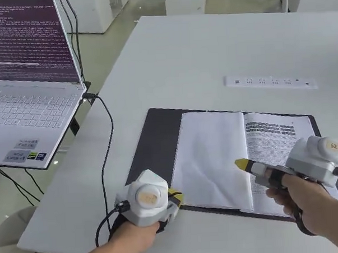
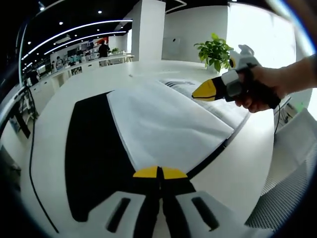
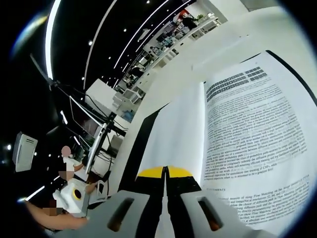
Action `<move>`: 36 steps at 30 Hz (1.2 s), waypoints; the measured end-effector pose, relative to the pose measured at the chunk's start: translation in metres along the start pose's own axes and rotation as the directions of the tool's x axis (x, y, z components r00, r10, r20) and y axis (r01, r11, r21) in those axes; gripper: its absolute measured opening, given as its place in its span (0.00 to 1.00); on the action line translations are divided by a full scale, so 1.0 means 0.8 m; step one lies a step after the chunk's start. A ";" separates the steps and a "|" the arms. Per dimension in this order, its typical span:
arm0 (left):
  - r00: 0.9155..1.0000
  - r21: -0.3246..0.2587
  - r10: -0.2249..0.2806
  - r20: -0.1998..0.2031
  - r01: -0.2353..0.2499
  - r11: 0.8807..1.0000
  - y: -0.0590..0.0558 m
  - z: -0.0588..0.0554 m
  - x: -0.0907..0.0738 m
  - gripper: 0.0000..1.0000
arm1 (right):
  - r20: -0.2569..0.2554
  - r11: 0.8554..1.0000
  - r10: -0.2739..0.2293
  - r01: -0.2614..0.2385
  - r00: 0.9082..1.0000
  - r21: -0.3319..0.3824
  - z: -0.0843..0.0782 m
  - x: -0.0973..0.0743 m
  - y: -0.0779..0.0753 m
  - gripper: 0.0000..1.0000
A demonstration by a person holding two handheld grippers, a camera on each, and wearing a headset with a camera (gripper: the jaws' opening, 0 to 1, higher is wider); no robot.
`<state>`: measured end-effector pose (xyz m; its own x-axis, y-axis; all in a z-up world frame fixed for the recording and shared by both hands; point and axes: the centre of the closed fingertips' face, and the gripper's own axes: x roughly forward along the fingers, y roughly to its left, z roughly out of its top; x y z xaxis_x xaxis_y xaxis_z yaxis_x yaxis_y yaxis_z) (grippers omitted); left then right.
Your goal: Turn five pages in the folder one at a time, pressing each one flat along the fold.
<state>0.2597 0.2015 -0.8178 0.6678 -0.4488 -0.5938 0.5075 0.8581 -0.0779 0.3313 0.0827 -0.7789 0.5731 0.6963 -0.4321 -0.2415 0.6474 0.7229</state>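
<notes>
Jaws clenched empty, your right gripper sits at the fold of the open black folder, likely to flatten the blank white page beside it, while your left gripper, also closed, idles nearby.

The white table bears an open folder, power strip, cable.
</notes>
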 end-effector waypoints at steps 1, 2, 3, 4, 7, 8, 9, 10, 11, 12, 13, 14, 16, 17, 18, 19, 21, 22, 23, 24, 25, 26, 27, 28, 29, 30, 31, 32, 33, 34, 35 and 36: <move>1.000 0.003 0.001 0.000 -0.001 1.000 0.000 0.000 0.000 0.00 | -0.005 1.000 0.001 -0.001 1.000 0.002 0.000 0.001 0.001 0.00; 1.000 0.005 0.002 0.000 -0.002 1.000 0.001 0.000 0.000 0.00 | -0.005 1.000 0.002 -0.002 1.000 0.006 0.002 0.002 0.001 0.00; 1.000 0.004 0.002 0.000 -0.002 1.000 0.001 0.000 0.000 0.00 | -0.004 1.000 0.002 -0.002 1.000 0.013 0.003 0.004 0.001 0.00; 1.000 0.001 0.002 -0.001 -0.002 1.000 0.001 0.000 0.000 0.00 | -0.001 0.999 -0.001 0.002 1.000 0.036 0.007 0.007 -0.004 0.00; 1.000 -0.009 0.003 -0.001 -0.003 1.000 0.002 -0.001 0.000 0.00 | 0.003 0.996 -0.005 0.005 1.000 0.090 0.014 0.012 -0.010 0.00; 1.000 -0.010 0.004 -0.002 -0.004 1.000 0.002 -0.001 0.000 0.00 | -0.008 0.994 -0.003 0.004 1.000 0.105 0.016 0.016 -0.014 0.00; 1.000 -0.007 0.004 -0.005 -0.004 1.000 0.001 -0.002 0.000 0.00 | -0.016 0.993 0.000 0.002 1.000 0.118 0.018 0.019 -0.017 0.00; 1.000 -0.007 0.005 -0.006 -0.005 1.000 0.002 -0.002 0.000 0.00 | -0.019 0.991 0.002 0.000 1.000 0.132 0.020 0.021 -0.018 0.00; 1.000 -0.007 0.005 -0.007 -0.006 1.000 0.002 -0.002 0.000 0.00 | -0.021 0.988 0.003 0.000 1.000 0.153 0.025 0.025 -0.024 0.00; 1.000 -0.007 0.006 -0.008 -0.006 1.000 0.002 -0.002 0.000 0.00 | -0.018 0.985 0.002 0.001 1.000 0.172 0.029 0.027 -0.028 0.00; 1.000 -0.004 0.008 -0.009 -0.008 1.000 0.002 -0.002 0.000 0.00 | -0.021 0.981 -0.011 0.015 1.000 0.196 0.034 0.032 -0.037 0.00; 1.000 -0.003 0.010 -0.010 -0.010 1.000 0.002 -0.002 0.001 0.00 | -0.029 0.977 -0.019 0.024 0.999 0.213 0.036 0.034 -0.042 0.00; 1.000 -0.004 0.011 -0.010 -0.012 1.000 0.002 -0.002 0.001 0.00 | -0.030 0.968 0.009 -0.001 1.000 0.253 0.044 0.041 -0.045 0.00; 1.000 -0.003 0.012 -0.010 -0.012 1.000 0.002 -0.002 0.000 0.00 | -0.031 0.964 0.008 0.000 0.999 0.265 0.050 0.045 -0.050 0.00; 1.000 0.000 0.014 -0.008 -0.014 1.000 0.001 -0.002 0.000 0.00 | -0.030 0.964 0.010 -0.002 0.999 0.267 0.054 0.047 -0.051 0.00; 1.000 0.002 0.015 -0.008 -0.015 1.000 0.001 -0.001 0.000 0.00 | -0.029 0.962 0.011 -0.003 1.000 0.271 0.057 0.050 -0.053 0.00; 1.000 0.005 0.020 -0.005 -0.020 1.000 0.001 -0.001 0.000 0.00 | -0.022 0.959 0.008 -0.002 1.000 0.283 0.067 0.056 -0.055 0.00; 1.000 0.004 0.021 -0.004 -0.021 1.000 0.001 -0.001 0.000 0.00 | -0.014 0.956 -0.007 0.011 1.000 0.292 0.073 0.058 -0.059 0.00; 1.000 0.001 0.020 -0.004 -0.020 1.000 0.001 -0.001 0.001 0.00 | -0.014 0.951 -0.006 0.010 1.000 0.310 0.076 0.060 -0.061 0.00; 1.000 0.001 0.020 -0.004 -0.020 1.000 0.001 -0.001 0.001 0.00 | -0.014 0.945 -0.002 0.006 1.000 0.328 0.079 0.062 -0.063 0.00; 1.000 0.002 0.019 -0.005 -0.019 1.000 0.001 -0.001 0.001 0.00 | -0.010 0.943 -0.003 0.006 1.000 0.333 0.082 0.062 -0.066 0.00; 1.000 0.002 0.018 -0.005 -0.018 1.000 0.001 -0.001 0.001 0.00 | -0.003 0.941 -0.005 0.006 1.000 0.338 0.085 0.063 -0.068 0.00; 1.000 0.001 0.017 -0.005 -0.017 1.000 0.001 -0.001 0.001 0.00 | 0.003 0.937 -0.004 0.003 1.000 0.348 0.087 0.064 -0.070 0.00; 1.000 0.002 0.016 -0.005 -0.016 1.000 0.001 -0.001 0.001 0.00 | 0.003 0.932 -0.001 0.000 1.000 0.361 0.088 0.065 -0.072 0.00; 1.000 0.003 0.016 -0.004 -0.016 1.000 0.001 -0.001 0.001 0.00 | 0.005 0.929 0.006 -0.007 1.000 0.370 0.089 0.065 -0.071 0.00; 1.000 0.001 0.016 -0.002 -0.016 1.000 0.001 0.000 0.001 0.00 | 0.014 0.925 0.006 -0.011 1.000 0.380 0.093 0.067 -0.074 0.00; 1.000 0.000 0.016 -0.001 -0.016 1.000 0.001 0.000 0.001 0.00 | 0.018 0.919 0.010 -0.016 1.000 0.394 0.095 0.069 -0.076 0.00; 1.000 0.000 0.016 -0.001 -0.016 1.000 0.001 0.000 0.001 0.00 | 0.024 0.918 0.009 -0.018 1.000 0.397 0.098 0.071 -0.078 0.00; 1.000 0.000 0.017 0.000 -0.017 1.000 0.001 0.000 0.001 0.00 | 0.028 0.914 0.008 -0.019 1.000 0.404 0.101 0.073 -0.080 0.00; 1.000 0.001 0.017 0.000 -0.017 1.000 0.001 0.000 0.000 0.00 | 0.033 0.913 0.008 -0.021 0.999 0.408 0.104 0.075 -0.081 0.00; 1.000 -0.001 0.017 0.000 -0.017 1.000 0.001 0.000 0.000 0.00 | 0.035 0.911 0.009 -0.022 0.999 0.411 0.106 0.077 -0.083 0.00; 1.000 -0.001 0.017 0.001 -0.017 1.000 0.001 0.001 0.000 0.00 | 0.038 0.908 0.010 -0.025 0.999 0.418 0.108 0.079 -0.084 0.00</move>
<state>0.2604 0.2018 -0.8177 0.6767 -0.4342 -0.5946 0.4955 0.8659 -0.0685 0.4513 0.0564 -0.8082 0.6002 0.6905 -0.4038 0.0937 0.4406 0.8928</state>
